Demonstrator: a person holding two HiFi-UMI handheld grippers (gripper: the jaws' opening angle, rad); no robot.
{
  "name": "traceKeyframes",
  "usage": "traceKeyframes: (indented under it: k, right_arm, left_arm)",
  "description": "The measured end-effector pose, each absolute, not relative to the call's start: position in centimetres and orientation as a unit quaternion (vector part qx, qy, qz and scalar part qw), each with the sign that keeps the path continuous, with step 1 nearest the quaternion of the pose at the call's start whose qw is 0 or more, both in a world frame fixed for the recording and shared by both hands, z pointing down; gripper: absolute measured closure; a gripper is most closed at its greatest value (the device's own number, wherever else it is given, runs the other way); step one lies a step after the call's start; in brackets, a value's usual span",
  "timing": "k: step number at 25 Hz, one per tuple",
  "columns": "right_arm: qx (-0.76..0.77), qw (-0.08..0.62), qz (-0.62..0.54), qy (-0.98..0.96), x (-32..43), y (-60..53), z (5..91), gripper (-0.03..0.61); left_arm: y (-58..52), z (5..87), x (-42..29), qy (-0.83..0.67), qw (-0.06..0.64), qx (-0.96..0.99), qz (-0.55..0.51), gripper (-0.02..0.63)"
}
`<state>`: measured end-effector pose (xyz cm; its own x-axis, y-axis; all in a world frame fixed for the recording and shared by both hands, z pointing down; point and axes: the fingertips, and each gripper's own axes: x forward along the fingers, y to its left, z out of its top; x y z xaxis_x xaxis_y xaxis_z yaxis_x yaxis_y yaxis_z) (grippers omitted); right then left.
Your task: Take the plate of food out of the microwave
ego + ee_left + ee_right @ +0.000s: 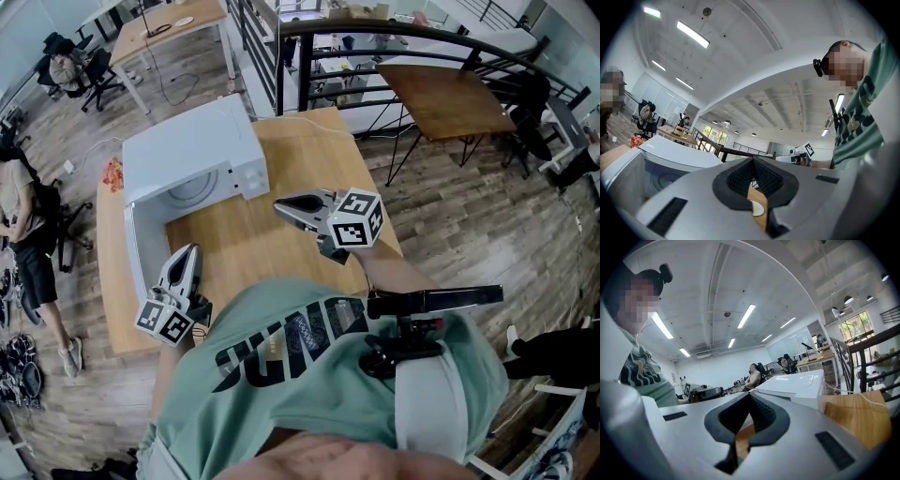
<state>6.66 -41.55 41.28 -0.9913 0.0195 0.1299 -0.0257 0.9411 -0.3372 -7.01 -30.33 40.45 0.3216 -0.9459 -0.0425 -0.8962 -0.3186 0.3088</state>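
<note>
A white microwave (192, 150) stands at the far left of the wooden table (309, 155), its door (141, 258) swung open toward me. Inside its cavity lies a round pale disc (193, 189); I cannot tell plate from turntable, and no food shows. My left gripper (190, 251) hovers at the door's near end, shut and holding nothing. To the right of the microwave's front, my right gripper (280, 206) is over the table, also shut and empty, pointing left. The microwave (670, 154) fills the left of the left gripper view beyond the left gripper (752, 160). The right gripper view shows it (797, 385) past the right gripper (749, 394).
A black railing (375, 37) runs behind the table, with a second wooden table (450, 98) beyond it to the right. A person (28, 234) stands on the floor at far left, near office chairs (80, 70). The table's right edge (380, 202) lies beside my right gripper.
</note>
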Motion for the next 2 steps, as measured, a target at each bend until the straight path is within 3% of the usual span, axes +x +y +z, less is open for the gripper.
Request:
traceKeyframes:
  k: [2]
  right_arm:
    - [0.001, 0.066, 0.17, -0.983, 6.64, -41.55, 41.26, 0.571]
  left_arm:
    - [-30.34, 40.49, -7.03, -0.572, 0.115, 0.805, -0.109, 0.611]
